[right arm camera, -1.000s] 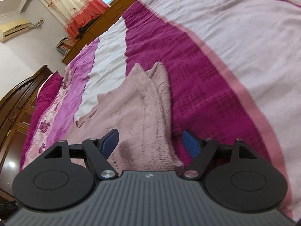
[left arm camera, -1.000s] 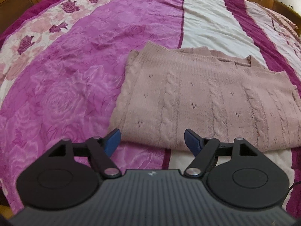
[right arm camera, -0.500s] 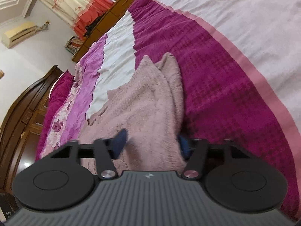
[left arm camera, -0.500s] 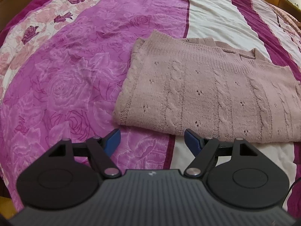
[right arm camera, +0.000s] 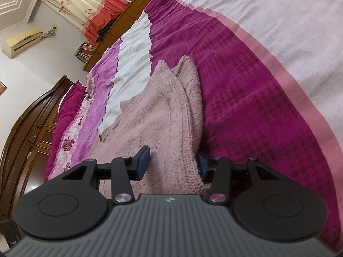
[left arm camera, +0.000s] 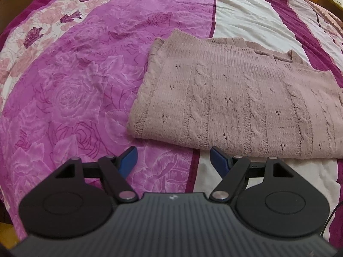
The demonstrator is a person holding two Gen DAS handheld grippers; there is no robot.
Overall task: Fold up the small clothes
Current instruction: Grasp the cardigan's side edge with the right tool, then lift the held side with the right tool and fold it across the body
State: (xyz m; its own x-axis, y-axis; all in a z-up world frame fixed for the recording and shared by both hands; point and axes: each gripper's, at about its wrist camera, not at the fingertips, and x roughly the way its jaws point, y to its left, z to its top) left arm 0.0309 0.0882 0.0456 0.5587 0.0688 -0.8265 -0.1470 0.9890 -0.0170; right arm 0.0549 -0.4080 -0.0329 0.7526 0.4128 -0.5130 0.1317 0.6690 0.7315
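Observation:
A folded pink cable-knit sweater [left arm camera: 235, 107] lies flat on the striped bedspread [left arm camera: 75, 85]. My left gripper [left arm camera: 173, 160] hovers open just short of the sweater's near edge, with only bedspread between its blue pads. In the right wrist view the sweater [right arm camera: 160, 117] runs away from me along a dark magenta stripe [right arm camera: 246, 85]. My right gripper [right arm camera: 172, 165] is closing on the sweater's near side edge. One pad sits on top of the knit, the other is tucked at the fold's outer side, and bunched fabric fills the space between them.
A dark wooden headboard and cabinets [right arm camera: 27, 139] stand beyond the bed's far side. Floral curtains [right arm camera: 85, 4], an air conditioner [right arm camera: 21, 40] and a stack of books [right arm camera: 85, 51] are by the far wall. The bedspread spreads wide around the sweater.
The right jaws have drawn in from wide apart onto the sweater's edge, and the fabric has bunched between them. The left gripper stays open and has barely shifted.

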